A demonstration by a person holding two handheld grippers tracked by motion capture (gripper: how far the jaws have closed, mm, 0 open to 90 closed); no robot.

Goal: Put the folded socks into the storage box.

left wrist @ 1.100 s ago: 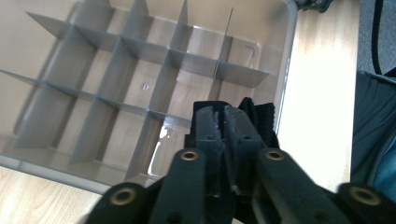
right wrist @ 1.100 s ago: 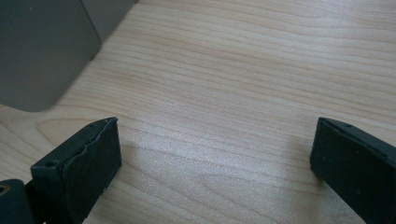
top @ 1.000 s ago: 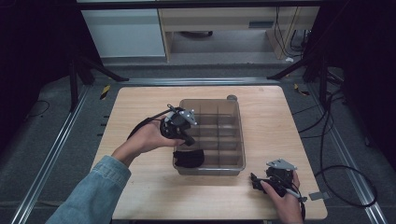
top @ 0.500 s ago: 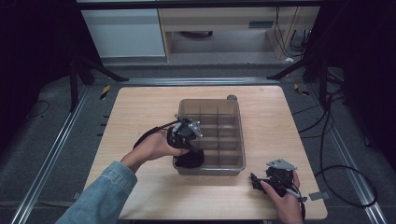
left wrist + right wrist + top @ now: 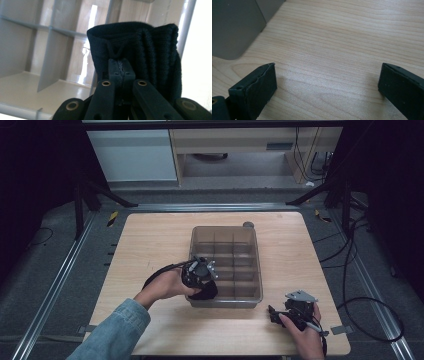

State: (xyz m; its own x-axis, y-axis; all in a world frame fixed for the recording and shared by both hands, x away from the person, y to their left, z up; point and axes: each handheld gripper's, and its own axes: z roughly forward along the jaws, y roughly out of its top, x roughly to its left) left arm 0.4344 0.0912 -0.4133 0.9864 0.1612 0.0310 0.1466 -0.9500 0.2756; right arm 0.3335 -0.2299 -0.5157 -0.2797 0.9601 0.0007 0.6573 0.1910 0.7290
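The left tongs point(image 5: 121, 75) are clamped on a black sock point(image 5: 140, 52), held over the near-left compartment of the bin point(image 5: 252, 270), which sits mid-worktop point(image 5: 150, 240). The sock bunches against the bin's near wall; I judge it could snag on that rim or drape across a divider if let go here. The right tongs point(image 5: 325, 87) rest spread wide and empty near the worktop's near-right corner. The left gripper view shows the knit fold pinched between the jaws; the high view shows which compartment lies below.
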